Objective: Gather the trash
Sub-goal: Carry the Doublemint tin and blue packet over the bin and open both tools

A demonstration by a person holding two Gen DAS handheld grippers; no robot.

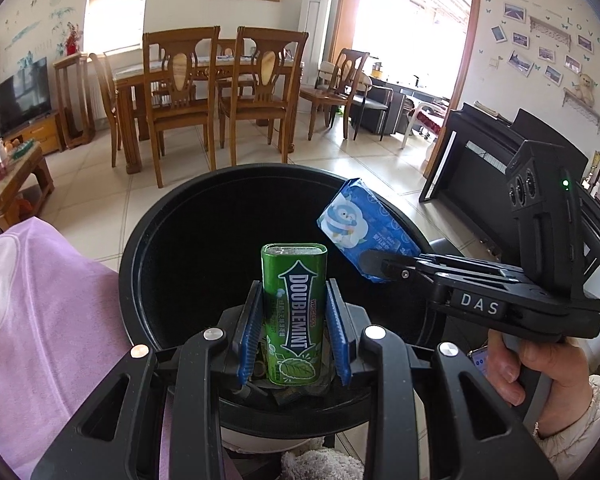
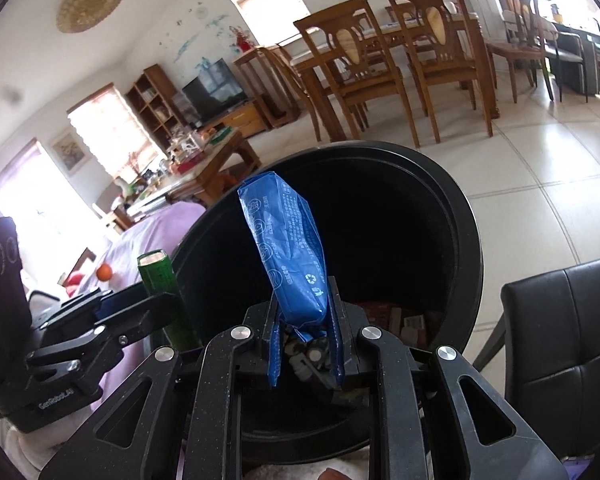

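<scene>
Left hand-held gripper [image 1: 294, 314] is clamped on the green Doublemint tin [image 1: 295, 314], blue pads on its two narrow sides at the lower half, tin upright and sticking well out past the fingers. Tin looks rigid, smooth metal, probably light, likely a bit slippery; side pinch low on the body seems fine, and it should drop clean once the jaws part. It hangs over the mouth of the black trash bin [image 1: 140, 240], inside the near rim.

Right hand-held gripper [image 2: 306, 320] pinches the blue tissue pack [image 2: 290, 252] by its lower end, the pack standing up past the fingers and leaning left. Soft plastic wrap, squashy, very light, creased where the pads bite; an end grip lets it flop, though that hardly matters for a drop. It may cling to a pad on release. Pack sits over the bin opening too, to the right of the tin; the two are apart, not touching.

Both grippers point in over the near rim, left one roughly centred, right one coming in from the right side, its handle gripped by a bare hand [image 1: 528, 364] in a pale sleeve. Some trash is already visible at the bin's bottom [image 2: 404, 320]. Purple cloth [image 1: 52, 312] lies left of the bin.
</scene>
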